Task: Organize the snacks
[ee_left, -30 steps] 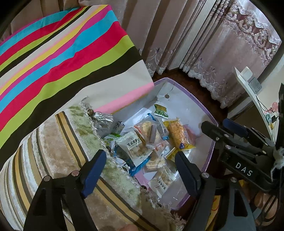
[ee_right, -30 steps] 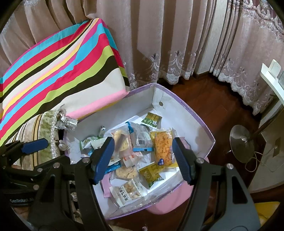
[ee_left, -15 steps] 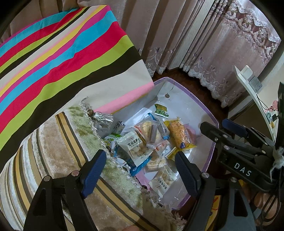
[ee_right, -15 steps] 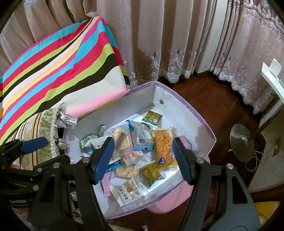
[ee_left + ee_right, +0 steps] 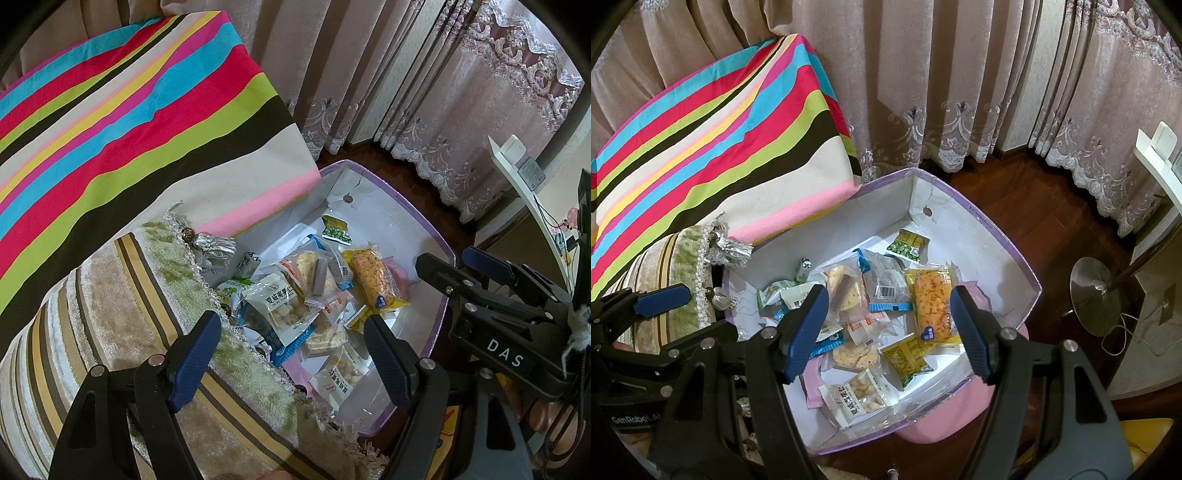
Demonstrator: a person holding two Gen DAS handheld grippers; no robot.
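Hovering over the box (image 5: 993,236), both the left gripper (image 5: 291,354) and right gripper (image 5: 886,332) are spread wide, holding nothing. Snack packets (image 5: 886,317) sit jumbled inside it, peas (image 5: 908,245) at 12 o'clock, so sorting looks unfinished.

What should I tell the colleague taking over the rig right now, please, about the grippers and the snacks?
Left gripper: open, empty, above the striped cushion's edge by the box.
Right gripper: open, empty, over the box.
Snacks: all those in view lie in a loose heap in the white box with purple rim, among them the orange-yellow packet, the green pea packet near the far corner and a white nut packet at the near side.
Done or left: unclear. Snacks are in the box but unsorted, which fits gathering done or sorting out still to come.
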